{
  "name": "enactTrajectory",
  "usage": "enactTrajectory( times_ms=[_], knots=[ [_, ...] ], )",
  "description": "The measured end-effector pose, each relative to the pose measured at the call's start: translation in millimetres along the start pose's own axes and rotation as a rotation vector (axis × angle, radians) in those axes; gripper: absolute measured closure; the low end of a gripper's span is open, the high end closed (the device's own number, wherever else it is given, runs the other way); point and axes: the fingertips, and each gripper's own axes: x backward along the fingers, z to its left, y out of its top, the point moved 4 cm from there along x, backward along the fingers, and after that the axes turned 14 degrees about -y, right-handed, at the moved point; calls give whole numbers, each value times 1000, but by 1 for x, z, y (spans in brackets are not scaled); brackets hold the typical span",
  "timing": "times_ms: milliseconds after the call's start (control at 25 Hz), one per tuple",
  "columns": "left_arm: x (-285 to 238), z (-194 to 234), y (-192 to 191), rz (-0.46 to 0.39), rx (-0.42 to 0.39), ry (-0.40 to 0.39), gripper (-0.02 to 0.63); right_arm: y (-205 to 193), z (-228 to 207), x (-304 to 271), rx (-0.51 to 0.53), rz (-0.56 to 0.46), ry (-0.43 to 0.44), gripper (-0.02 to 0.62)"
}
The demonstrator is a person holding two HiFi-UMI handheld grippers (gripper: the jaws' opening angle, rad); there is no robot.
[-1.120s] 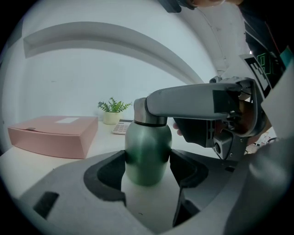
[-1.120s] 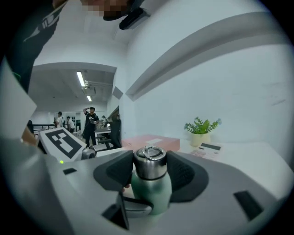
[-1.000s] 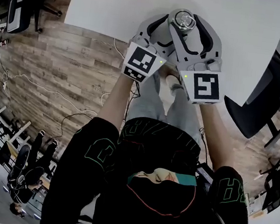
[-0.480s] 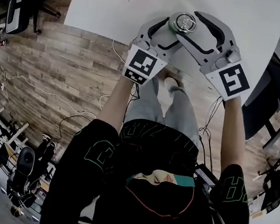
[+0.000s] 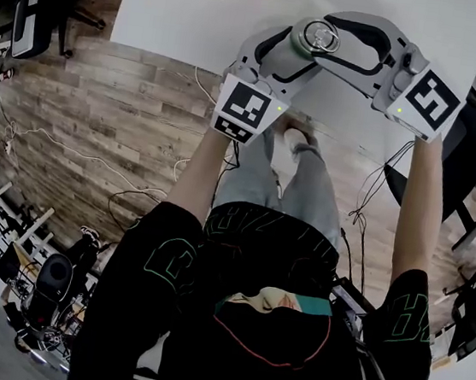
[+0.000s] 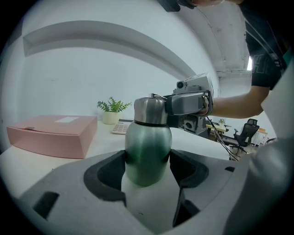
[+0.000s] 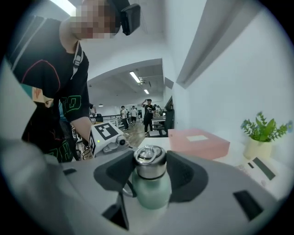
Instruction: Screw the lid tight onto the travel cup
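Finding: left gripper (image 6: pixel 147 161) clamped on travel cup (image 6: pixel 148 146).
Jaws press its green sides; right gripper (image 6: pixel 180 103) at the steel lid (image 6: pixel 149 111); pink box (image 6: pixel 53 134) left.

Green travel cup (image 6: pixel 147 156), silver lid (image 6: pixel 150 111), pink box (image 6: pixel 53 134), brown plank floor (image 5: pixel 101 116), seemingly cream plant pot (image 6: pixel 110 118)

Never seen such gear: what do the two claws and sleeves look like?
Left gripper and right gripper: pale grey plastic, black pads, each with a black-and-white marker cube; a cable hangs from the right, whose jaws have just been closing on the lid. Sleeves: short, black, green-printed.
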Motion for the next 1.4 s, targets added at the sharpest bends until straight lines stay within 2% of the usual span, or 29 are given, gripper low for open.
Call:
enactTrajectory(
  times_ms=[120,280,840,1040,1200,1400],
  knots=[
    [1,0,1,1,-1,0,293,1,1,0,9,-27,-26,364],
    [0,0,1,2,1,-2,293,-1,4,2,-22,-72,-134,365],
    [-2,0,0,6,-2,2,293,-1,21,0,-158,-168,-699,365],
    [-2,0,1,3,-5,10,293,0,26,-2,-196,-184,-876,365],
    [-4,0,2,-4,-10,27,291,-2,27,-3,-211,-153,-953,364],
    [-3,-5,0,2,-27,41,288,-2,31,-4,-223,-94,-991,360]
  ],
)
